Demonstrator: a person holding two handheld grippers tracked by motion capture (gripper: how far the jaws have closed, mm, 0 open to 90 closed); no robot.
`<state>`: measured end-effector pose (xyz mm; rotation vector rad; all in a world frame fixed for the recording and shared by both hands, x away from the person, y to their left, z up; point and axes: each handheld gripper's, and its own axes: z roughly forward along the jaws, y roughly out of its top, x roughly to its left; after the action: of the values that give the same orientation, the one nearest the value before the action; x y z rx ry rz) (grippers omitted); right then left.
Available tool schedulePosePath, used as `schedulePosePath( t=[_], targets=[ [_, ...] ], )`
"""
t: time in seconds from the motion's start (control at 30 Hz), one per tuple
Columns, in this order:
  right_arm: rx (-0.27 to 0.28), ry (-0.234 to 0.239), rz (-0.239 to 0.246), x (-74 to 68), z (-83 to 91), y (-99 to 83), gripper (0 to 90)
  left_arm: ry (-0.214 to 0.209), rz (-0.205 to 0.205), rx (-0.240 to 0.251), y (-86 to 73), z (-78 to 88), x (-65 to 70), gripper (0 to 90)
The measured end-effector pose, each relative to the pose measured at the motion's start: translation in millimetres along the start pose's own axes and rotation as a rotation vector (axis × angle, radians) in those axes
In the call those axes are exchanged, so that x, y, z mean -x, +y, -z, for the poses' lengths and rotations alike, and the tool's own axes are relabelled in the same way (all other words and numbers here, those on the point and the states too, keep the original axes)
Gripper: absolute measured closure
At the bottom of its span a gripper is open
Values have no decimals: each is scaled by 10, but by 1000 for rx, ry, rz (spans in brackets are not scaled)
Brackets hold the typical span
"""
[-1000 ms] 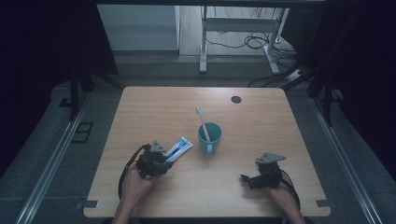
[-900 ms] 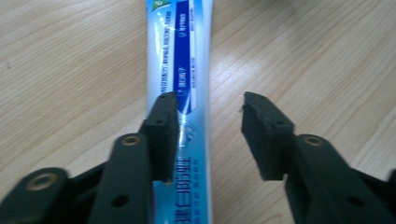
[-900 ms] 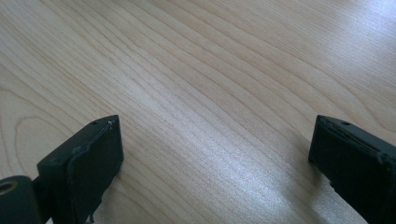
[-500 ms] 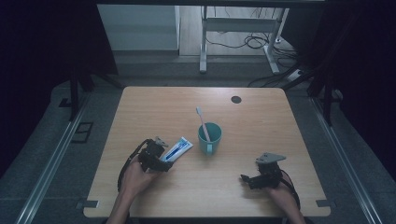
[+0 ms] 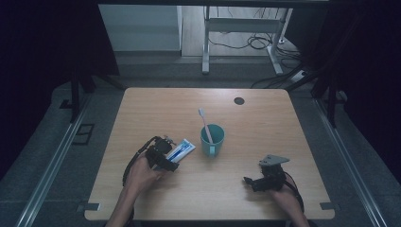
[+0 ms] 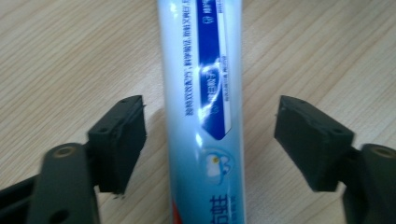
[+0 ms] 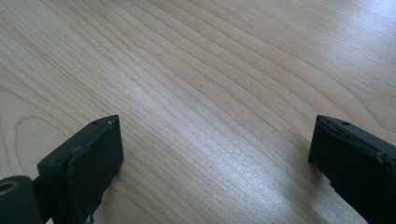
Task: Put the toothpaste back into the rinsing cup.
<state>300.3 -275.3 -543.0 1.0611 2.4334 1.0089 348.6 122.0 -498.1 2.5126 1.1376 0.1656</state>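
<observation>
The toothpaste tube (image 5: pixel 181 150) lies flat on the wooden surface (image 5: pixel 265 113), left of centre and towards the near edge, its far end angled towards the teal cup (image 5: pixel 212 140) just beside it. A toothbrush (image 5: pixel 204 122) stands tilted in that cup, head up and leaning to the far left.

The left gripper (image 5: pixel 161 156) sits at the near end of the tube, held in the person's left hand (image 5: pixel 142 172). In the left gripper view the tube (image 6: pixel 205 112) runs between the two black jaws, which have just been opening — bare wood shows on each side between pad and tube, so the jaws are released and press on nothing. The tube is white and pale blue with a dark blue printed band.

The right gripper (image 5: pixel 260 181) rests near the right near corner of the surface, well apart from cup and tube, with its grey three-cornered plate (image 5: pixel 273 160) on top. In the right gripper view its jaws stand wide apart over bare wood grain — released, with nothing between them.

A small dark round disc (image 5: pixel 239 100) sits in the surface towards the far right.
</observation>
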Motion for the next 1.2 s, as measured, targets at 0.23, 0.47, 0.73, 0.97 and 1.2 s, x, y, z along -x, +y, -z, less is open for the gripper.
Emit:
schedulePosePath(
  t=[0.23,0.47,0.73,0.97,1.2],
  targets=[
    [-1,0,1,1,1,0,29,10,-28,-70,136,-57,10,261],
    [0,0,1,1,0,0,29,26,-32,-134,274,-92,0,325],
    [-1,0,1,2,0,0,29,26,-37,-211,408,-140,-26,365],
    [0,0,2,2,0,0,29,29,-35,-264,495,-203,-27,407],
    [0,-1,3,3,0,0,29,24,-27,-307,557,-254,-22,432]
  ],
)
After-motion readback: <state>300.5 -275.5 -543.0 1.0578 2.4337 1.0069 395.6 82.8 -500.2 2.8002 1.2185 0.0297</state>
